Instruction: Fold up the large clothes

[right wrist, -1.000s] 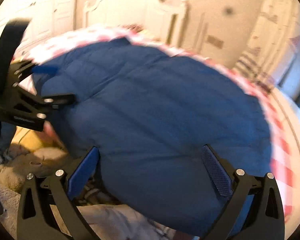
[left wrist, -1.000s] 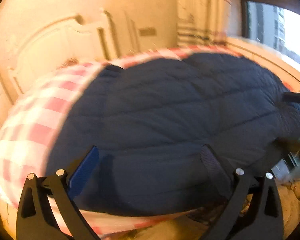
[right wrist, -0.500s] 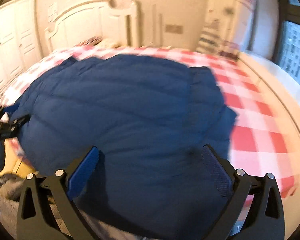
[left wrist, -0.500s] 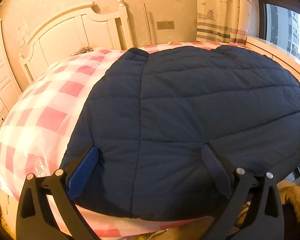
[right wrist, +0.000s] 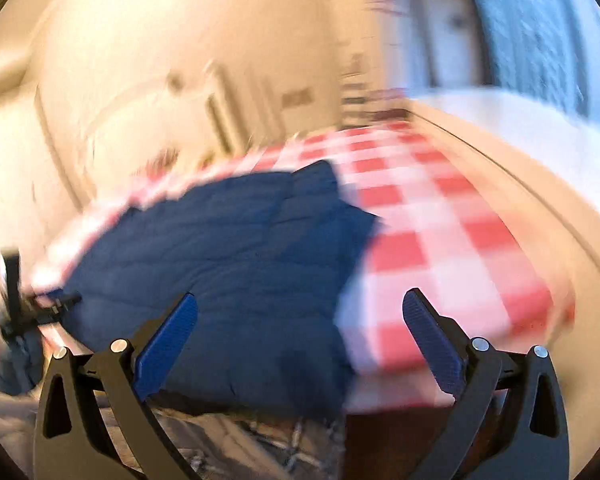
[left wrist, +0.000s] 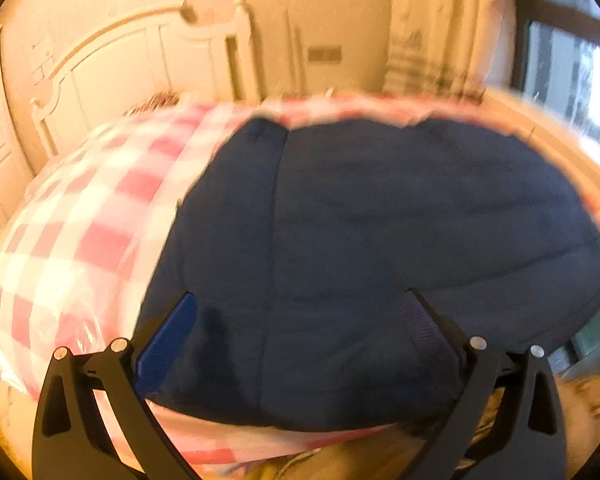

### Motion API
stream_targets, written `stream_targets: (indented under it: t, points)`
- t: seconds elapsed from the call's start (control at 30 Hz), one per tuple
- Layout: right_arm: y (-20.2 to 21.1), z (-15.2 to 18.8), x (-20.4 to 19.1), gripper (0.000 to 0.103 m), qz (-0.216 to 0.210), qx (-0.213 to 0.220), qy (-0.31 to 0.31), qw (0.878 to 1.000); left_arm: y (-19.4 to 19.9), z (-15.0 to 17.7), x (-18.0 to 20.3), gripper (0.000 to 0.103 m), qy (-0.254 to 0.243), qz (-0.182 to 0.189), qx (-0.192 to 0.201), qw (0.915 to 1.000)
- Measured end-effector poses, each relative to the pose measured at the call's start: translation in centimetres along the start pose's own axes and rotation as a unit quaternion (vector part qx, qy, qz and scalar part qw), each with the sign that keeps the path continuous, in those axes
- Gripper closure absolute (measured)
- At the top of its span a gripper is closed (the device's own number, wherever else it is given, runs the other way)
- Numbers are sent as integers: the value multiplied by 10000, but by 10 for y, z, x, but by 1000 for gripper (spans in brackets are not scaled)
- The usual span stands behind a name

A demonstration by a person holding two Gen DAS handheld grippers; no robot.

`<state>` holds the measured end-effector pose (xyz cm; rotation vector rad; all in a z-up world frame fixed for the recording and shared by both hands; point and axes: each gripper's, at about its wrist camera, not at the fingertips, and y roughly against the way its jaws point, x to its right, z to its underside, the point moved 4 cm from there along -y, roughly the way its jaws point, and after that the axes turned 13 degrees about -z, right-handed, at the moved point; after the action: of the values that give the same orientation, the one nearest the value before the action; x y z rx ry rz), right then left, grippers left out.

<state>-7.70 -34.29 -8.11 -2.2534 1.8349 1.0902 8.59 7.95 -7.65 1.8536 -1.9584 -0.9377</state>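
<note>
A large navy quilted jacket (left wrist: pixel 380 240) lies spread flat on a bed with a red and white checked cover (left wrist: pixel 80 232). My left gripper (left wrist: pixel 300 320) hovers open above the jacket's near hem, nothing between its blue pads. In the right wrist view the same jacket (right wrist: pixel 228 264) fills the left half of the bed and the checked cover (right wrist: pixel 440 248) lies bare to the right. My right gripper (right wrist: pixel 300 320) is open and empty above the jacket's near right corner. The left gripper (right wrist: pixel 32 308) shows at that view's far left edge. Both views are blurred.
A cream headboard (left wrist: pixel 148 60) and wall stand beyond the bed. A curtain (left wrist: pixel 432 40) and a bright window (left wrist: pixel 572 80) are at the right. A pale ledge (right wrist: pixel 540 168) runs along the bed's right side. Crumpled fabric (right wrist: pixel 240 440) lies below the bed's near edge.
The right gripper's view has swung right and back, so more bare checked cover shows. The left gripper's view has shifted slightly, with blur. Both grippers stay open.
</note>
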Motion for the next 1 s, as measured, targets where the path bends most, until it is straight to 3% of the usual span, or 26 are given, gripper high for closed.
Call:
stream_targets:
  t: [0.1, 0.2, 0.3, 0.4, 0.53, 0.6, 0.73, 0.87, 1.0]
  points:
    - [11, 35, 33, 5, -421, -90, -913, 9949, 24, -25, 15, 2, -114, 184, 411, 9989]
    - [-1, 71, 43, 7, -986, -369, -1462, 9836, 30, -57, 42, 2, -417, 108, 769, 9961]
    - [-22, 78, 29, 11, -1379, -535, -1492, 9777, 14, -81, 63, 2, -559, -40, 822, 9950]
    - [-39, 70, -1, 12, -1681, -707, -1046, 9776, -22, -99, 77, 2, -618, -259, 581, 9961]
    - [-63, 59, -9, 12, -1797, -709, -1105, 9749, -85, -95, 81, 2, -530, -379, -108, 9978]
    - [-70, 54, -17, 12, -1806, -695, -999, 9760, -108, -84, 76, 2, -303, -62, -463, 9984]
    - [-82, 55, -26, 11, -1639, -844, -859, 9791, -108, -82, 68, 2, -131, 104, -452, 9988]
    - [-75, 39, -29, 13, -1745, -342, -803, 9808, -108, -79, 72, 2, -235, -40, -412, 9989]
    - [-94, 23, -27, 13, -1393, -437, -705, 9868, -110, -80, 74, 2, -270, -85, -409, 9988]
